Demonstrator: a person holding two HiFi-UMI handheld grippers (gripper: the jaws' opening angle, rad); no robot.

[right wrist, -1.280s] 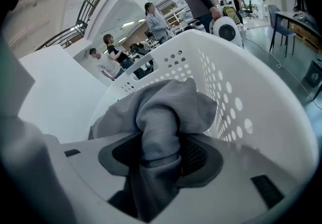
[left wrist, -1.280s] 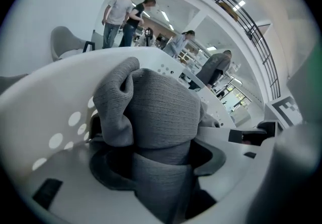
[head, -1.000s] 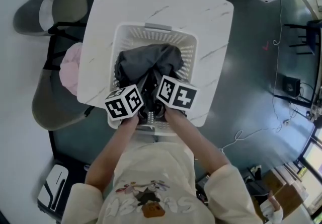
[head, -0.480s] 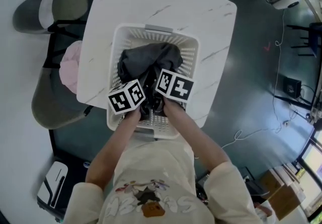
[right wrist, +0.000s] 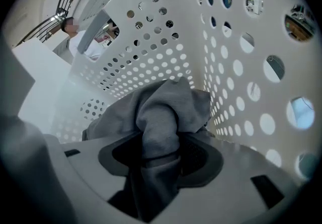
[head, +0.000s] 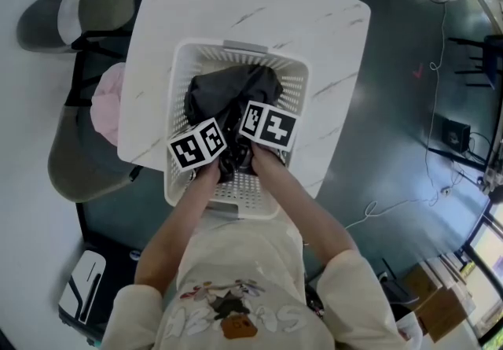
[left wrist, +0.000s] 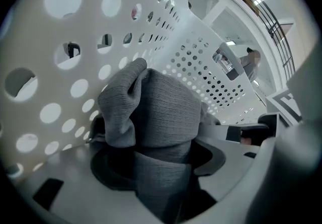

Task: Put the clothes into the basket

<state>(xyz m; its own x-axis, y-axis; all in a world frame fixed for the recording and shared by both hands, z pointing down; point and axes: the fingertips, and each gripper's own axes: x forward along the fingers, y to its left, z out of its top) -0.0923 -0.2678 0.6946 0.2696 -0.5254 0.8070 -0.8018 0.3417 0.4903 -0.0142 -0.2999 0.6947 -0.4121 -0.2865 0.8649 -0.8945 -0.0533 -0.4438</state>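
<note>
Jaws both clamped on grey garment (head: pixel 229 93) btwn them, inside basket (head: pixel 294 90)

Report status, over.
Both shut on garment: left gripper, right gripper. It sits inside basket. One pink cloth beside table, outside. Nothing blocking.

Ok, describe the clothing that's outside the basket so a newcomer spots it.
Find the white marble-patterned square table carrying the white perforated plastic basket. Off the table's left edge, on a grey chair, lies a crumpled pale pink cloth. It alone is pink and outside; the dark grey garment is in the basket.
</note>
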